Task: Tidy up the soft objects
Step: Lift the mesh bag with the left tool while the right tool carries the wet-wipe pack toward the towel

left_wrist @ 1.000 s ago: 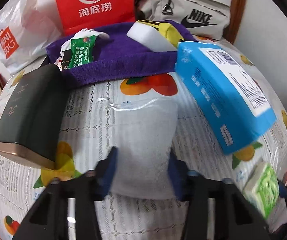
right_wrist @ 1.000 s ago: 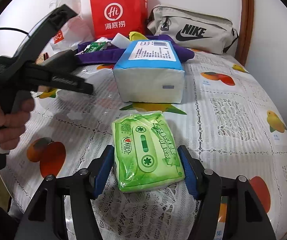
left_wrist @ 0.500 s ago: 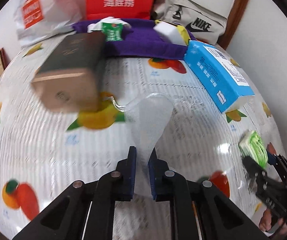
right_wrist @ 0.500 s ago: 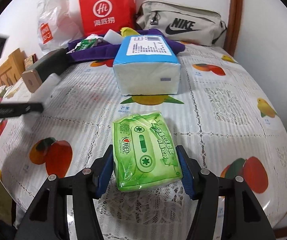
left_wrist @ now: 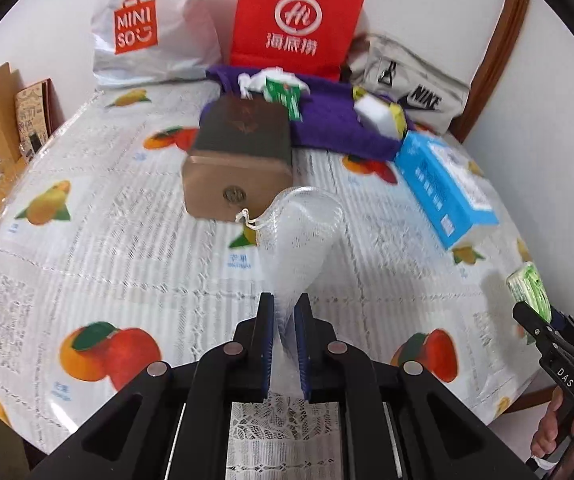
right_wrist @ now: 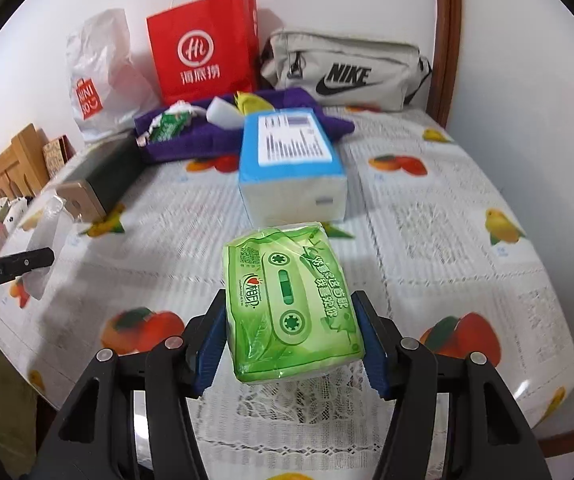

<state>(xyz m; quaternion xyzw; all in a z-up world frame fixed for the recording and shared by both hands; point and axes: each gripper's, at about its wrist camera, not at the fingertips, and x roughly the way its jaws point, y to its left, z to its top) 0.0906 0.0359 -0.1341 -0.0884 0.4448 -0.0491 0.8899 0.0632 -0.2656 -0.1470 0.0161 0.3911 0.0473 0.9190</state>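
The left tongs [left_wrist: 285, 320] pinch a white mesh bag [left_wrist: 301, 236]; the right tongs [right_wrist: 289, 326] hold a green tissue pack [right_wrist: 291, 304] above the counter [right_wrist: 427, 240].

Ahead of my left claw [left_wrist: 285, 322] the brown box [left_wrist: 239, 168] blocks the way, the blue tissue pack [right_wrist: 291, 168] stands ahead of my right claw [right_wrist: 291, 334], and bare tablecloth [right_wrist: 447, 240] lies open between and beside them.
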